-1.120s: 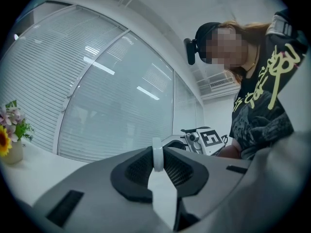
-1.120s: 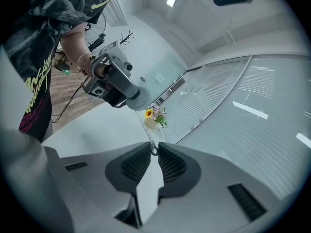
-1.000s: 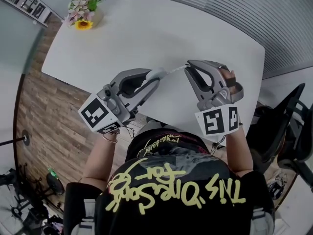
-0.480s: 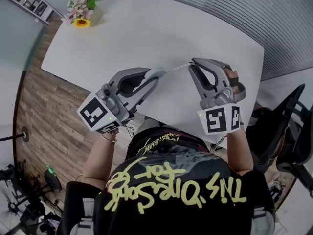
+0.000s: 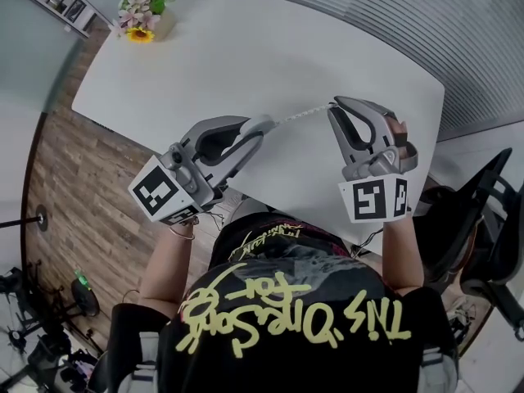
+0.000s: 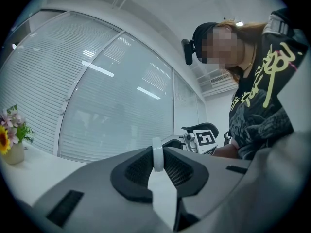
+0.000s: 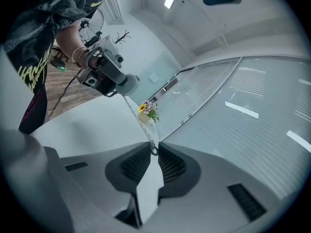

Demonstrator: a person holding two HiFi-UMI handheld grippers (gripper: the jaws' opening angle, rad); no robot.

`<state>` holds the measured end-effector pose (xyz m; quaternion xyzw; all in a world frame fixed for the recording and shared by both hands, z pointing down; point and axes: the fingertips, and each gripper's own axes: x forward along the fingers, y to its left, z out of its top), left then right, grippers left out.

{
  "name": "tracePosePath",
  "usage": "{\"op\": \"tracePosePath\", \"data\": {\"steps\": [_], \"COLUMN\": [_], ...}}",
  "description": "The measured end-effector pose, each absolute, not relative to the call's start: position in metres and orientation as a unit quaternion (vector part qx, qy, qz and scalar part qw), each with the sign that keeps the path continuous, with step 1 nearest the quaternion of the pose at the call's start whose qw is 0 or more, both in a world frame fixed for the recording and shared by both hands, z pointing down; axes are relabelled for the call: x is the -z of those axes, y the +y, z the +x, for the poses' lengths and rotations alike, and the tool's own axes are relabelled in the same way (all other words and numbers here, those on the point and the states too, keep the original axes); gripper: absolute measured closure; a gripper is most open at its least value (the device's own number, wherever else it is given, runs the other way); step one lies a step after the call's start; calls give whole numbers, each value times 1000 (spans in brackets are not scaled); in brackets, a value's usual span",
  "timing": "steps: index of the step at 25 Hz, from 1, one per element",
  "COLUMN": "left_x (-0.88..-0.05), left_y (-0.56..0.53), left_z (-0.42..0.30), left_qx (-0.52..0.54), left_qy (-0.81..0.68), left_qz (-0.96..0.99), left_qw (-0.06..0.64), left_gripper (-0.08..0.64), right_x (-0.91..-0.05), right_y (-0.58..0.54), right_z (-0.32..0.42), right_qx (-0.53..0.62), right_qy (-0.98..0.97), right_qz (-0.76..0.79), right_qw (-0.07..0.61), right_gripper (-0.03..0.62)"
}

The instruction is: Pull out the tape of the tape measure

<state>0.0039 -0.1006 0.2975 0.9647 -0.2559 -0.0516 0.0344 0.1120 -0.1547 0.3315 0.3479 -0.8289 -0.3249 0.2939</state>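
Head view showed the left claw [image 5: 257, 128] clamped on the round white tape measure case [image 6: 157, 155], right claw [image 5: 335, 107] pinching its thin tape [image 5: 300, 115], partly drawn out above the white desk [image 5: 246, 47]; more likely remained.

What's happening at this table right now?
A person at the white table holds a gripper in each hand. The left gripper is shut on the tape measure, a small round white case. The right gripper is shut on the end of the tape, which runs straight between the two grippers above the tabletop. Only a short length is out. A vase of flowers sits at the far corner.
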Motion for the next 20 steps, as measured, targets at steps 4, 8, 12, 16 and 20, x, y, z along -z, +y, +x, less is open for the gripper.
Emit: {"op": "tracePosePath", "data": {"steps": [4,8,12,16,20], "left_x": [-297,-299,-299,-299,-301], "left_y": [-100,-102,-100,-99,-102], "left_z": [5,4,3,-4,-14], "left_qx": [53,45,46,44,46], "left_qy": [-254,-260,-257,-258,-251], "left_qz": [965,964,965,965,966], "left_qw": [36,31,31,26,32], "left_gripper": [506,506,506,506,506], "right_x": [-332,-332,-329,-330,-329], "right_y": [-157,-160,-161,-162,-166], "right_z": [118,127,130,125,120], "right_qx": [321,318,319,321,315], "right_qy": [-828,-824,-822,-820,-815], "right_qz": [355,365,370,374,385], "right_qw": [293,293,291,292,298], "right_gripper": [540,540,540,540,540]}}
